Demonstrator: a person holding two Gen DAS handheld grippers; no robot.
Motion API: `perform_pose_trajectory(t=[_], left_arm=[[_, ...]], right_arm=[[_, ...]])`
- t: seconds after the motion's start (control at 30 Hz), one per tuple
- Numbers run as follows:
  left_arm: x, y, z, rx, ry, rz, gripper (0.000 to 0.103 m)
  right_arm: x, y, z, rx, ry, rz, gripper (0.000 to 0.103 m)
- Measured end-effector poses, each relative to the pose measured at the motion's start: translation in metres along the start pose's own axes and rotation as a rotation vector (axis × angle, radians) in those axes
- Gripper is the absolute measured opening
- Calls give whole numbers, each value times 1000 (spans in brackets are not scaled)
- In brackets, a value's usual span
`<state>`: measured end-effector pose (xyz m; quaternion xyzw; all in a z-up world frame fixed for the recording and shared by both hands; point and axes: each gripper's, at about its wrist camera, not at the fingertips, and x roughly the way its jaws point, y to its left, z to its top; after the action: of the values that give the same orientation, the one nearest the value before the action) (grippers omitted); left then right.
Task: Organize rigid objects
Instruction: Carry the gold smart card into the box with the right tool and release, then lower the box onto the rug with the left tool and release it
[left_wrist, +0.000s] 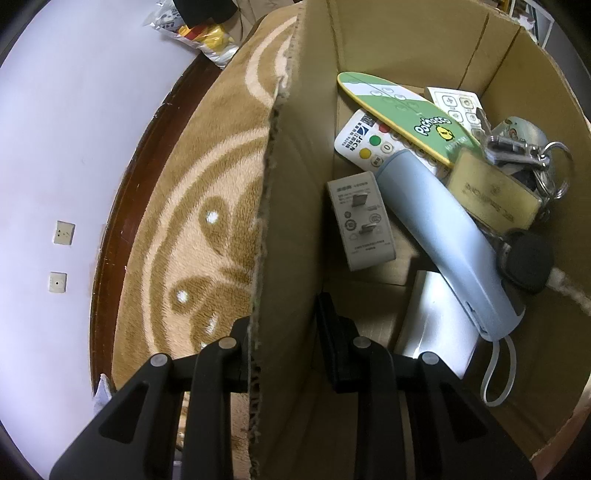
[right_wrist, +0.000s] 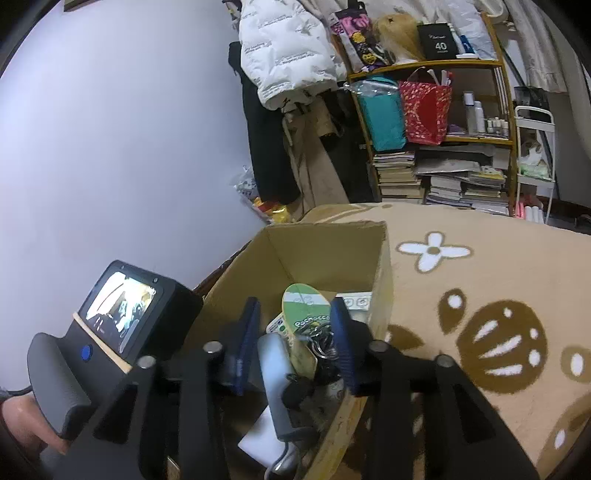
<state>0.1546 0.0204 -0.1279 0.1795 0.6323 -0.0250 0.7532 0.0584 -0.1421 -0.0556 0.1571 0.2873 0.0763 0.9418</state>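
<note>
An open cardboard box (left_wrist: 291, 206) stands on a bed. My left gripper (left_wrist: 286, 332) is shut on its left wall, one finger outside and one inside. Inside lie a green flat card (left_wrist: 402, 110), a white remote (left_wrist: 364, 142), a white plug adapter (left_wrist: 364, 221), a light blue handheld device (left_wrist: 443, 229), a bunch of keys (left_wrist: 517, 147) and a black car key (left_wrist: 528, 258). In the right wrist view my right gripper (right_wrist: 295, 343) hovers open over the box (right_wrist: 380, 280), blue pads either side of the device (right_wrist: 275, 369) and keys (right_wrist: 321, 343), touching neither.
A beige blanket with brown patterns (right_wrist: 480, 295) covers the bed to the right of the box. A pale wall (right_wrist: 110, 147) and dark wooden bed edge (left_wrist: 122, 206) lie to the left. A cluttered shelf (right_wrist: 443, 129) and hanging white jacket (right_wrist: 284, 48) stand behind.
</note>
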Motion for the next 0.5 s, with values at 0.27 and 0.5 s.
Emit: perform_pose_trajectory(t=[0.27, 0.5], left_arm=[[-4, 3, -6, -9, -16, -3, 25], [-15, 9, -12, -20, -42, -9, 25]], right_arm=[[-8, -7, 2, 22, 36, -30, 63], [-19, -10, -8, 27, 81, -56, 73]])
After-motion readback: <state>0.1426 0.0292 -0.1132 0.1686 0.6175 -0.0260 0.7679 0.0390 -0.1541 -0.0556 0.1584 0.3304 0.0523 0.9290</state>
